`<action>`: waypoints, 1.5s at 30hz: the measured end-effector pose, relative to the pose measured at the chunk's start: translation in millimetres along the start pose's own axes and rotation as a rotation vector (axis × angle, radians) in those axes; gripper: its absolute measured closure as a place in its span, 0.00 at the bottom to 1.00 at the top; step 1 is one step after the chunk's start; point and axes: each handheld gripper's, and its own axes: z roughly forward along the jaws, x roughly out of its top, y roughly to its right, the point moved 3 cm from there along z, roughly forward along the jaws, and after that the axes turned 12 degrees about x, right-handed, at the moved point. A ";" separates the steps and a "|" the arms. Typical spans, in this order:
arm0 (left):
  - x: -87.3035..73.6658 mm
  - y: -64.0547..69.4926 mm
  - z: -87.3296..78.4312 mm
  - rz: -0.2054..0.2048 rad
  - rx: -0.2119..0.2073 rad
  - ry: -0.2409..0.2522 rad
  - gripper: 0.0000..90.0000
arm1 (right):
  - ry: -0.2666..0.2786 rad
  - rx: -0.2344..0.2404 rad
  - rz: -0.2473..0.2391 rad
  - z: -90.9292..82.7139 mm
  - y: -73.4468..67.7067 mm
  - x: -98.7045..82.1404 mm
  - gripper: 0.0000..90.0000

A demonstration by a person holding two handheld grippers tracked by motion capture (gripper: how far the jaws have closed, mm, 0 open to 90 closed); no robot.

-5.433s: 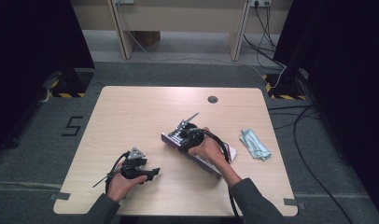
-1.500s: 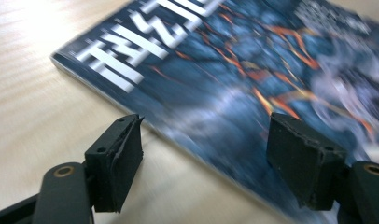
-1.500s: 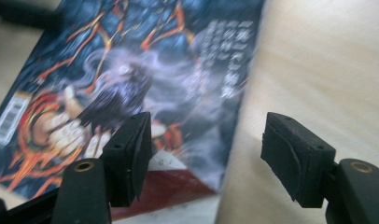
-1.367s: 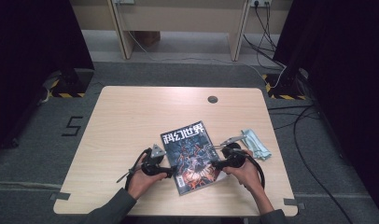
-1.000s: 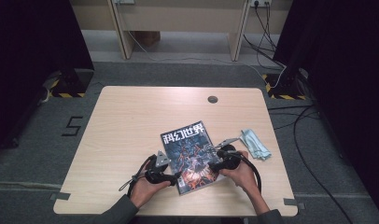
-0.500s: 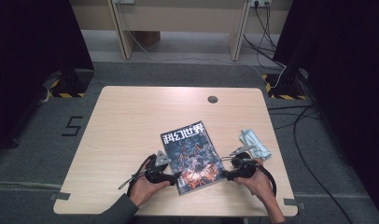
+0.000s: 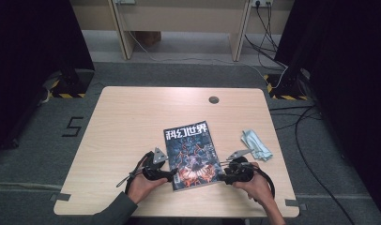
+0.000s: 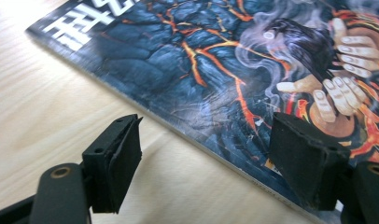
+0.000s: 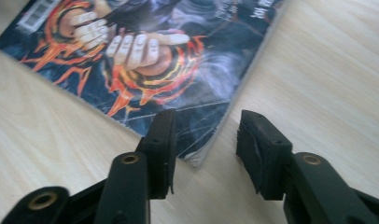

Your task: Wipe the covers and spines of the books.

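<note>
Clearly the magazine (image 7: 192, 155) lying flat near the tabletop's (image 7: 132, 117) front edge is thin, floppy and glossy; take it by a corner. Left gripper (image 8: 204, 161) fingers stand wide, empty, astride its edge. Right gripper (image 9: 204, 149) fingers, just closing, straddle its corner, not yet pinching.

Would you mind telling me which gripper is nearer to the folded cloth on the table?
Right. The right gripper sits at the magazine's lower right corner, just below the cloth. The left gripper is across the magazine, at its lower left edge.
</note>
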 end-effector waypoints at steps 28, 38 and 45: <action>7.1 -38.3 18.0 -0.089 0.109 0.009 0.31 | 0.047 -0.005 0.001 32.4 -14.0 30.0 0.61; 1.3 -33.3 5.2 -0.084 0.036 -0.002 0.30 | 0.069 -0.030 0.024 31.0 -13.1 27.1 0.52; -8.5 -36.6 -13.3 -0.100 0.000 -0.010 0.29 | 0.039 -0.054 0.019 26.3 -16.2 19.2 0.45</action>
